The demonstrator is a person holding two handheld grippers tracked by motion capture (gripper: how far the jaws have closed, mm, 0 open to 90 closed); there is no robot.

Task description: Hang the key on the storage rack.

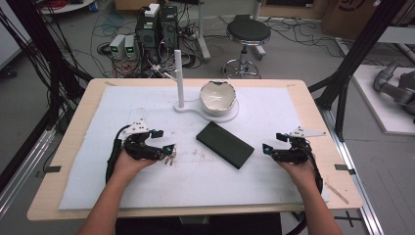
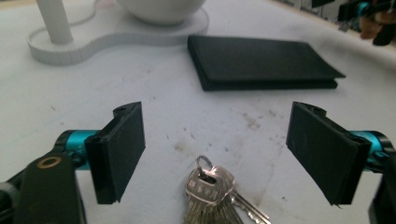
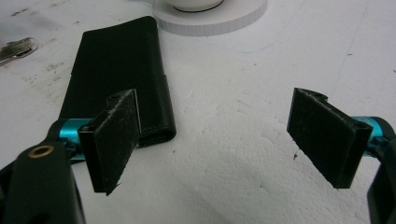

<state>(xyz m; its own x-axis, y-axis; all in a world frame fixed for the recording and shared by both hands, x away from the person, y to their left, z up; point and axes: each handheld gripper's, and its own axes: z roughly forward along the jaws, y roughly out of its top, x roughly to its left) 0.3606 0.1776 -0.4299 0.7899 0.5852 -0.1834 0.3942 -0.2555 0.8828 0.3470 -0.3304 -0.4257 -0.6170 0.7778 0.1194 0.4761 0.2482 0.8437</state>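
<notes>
On the desk (image 1: 293, 98), the white stand (image 1: 208, 108) held a bowl (image 1: 218, 96) at the back; the black wallet (image 1: 225, 144) lay centre. Left gripper (image 1: 164, 152) jaws gaped around the keys (image 2: 210, 196), likely lined up for pickup; right gripper (image 1: 271, 151) jaws released, empty.

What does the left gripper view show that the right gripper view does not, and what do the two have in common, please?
Left gripper view alone: the white upright post on the stand, and the other gripper far off at top right. Right gripper view alone: the black wallet's folded end lying just behind that gripper's own left jaw. Both: open black jaws, the wallet, the bunch of keys, the white bowl on its white stand, and the stained white table cover.
</notes>
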